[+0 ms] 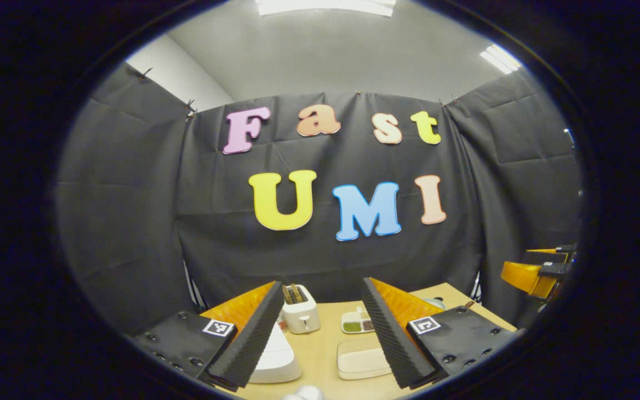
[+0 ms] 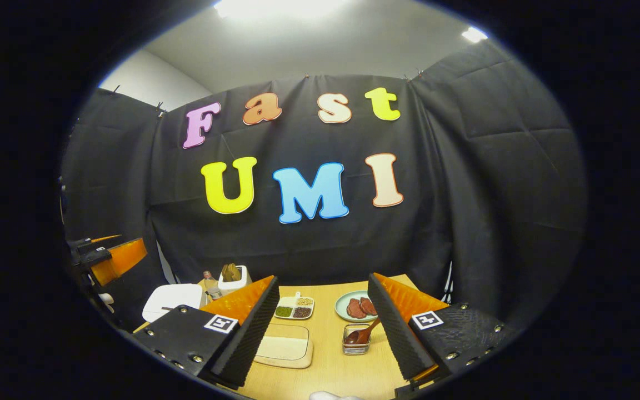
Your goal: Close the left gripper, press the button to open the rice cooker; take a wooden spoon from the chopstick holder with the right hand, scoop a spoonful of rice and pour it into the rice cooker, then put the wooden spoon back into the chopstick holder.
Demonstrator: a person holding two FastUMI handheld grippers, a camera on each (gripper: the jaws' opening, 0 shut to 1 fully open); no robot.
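Rice cooker [image 2: 174, 300], white and smooth, sits on the table [image 2: 331, 361] at the 9 o'clock side of the right gripper view, lid down; the same scene would fit a lid never raised or one lowered again. Its button is too small to locate. Wooden spoon [image 2: 365, 332] leans in a small metal-rimmed holder [image 2: 355, 343] at the 6 o'clock position, bowl down, handle slanting up toward 1 o'clock. Judged light, rigid and slightly slick; the exposed handle is the sensible hold. A divided tray [image 2: 294, 307] holds green, pale and dark grains. A plate [image 2: 355, 306] carries reddish slices. A toaster [image 1: 300, 311] holds two brown slices. Left claw [image 1: 317, 333] stands apart, gripping nothing. Right claw [image 2: 323, 333] likewise stands apart and bare.
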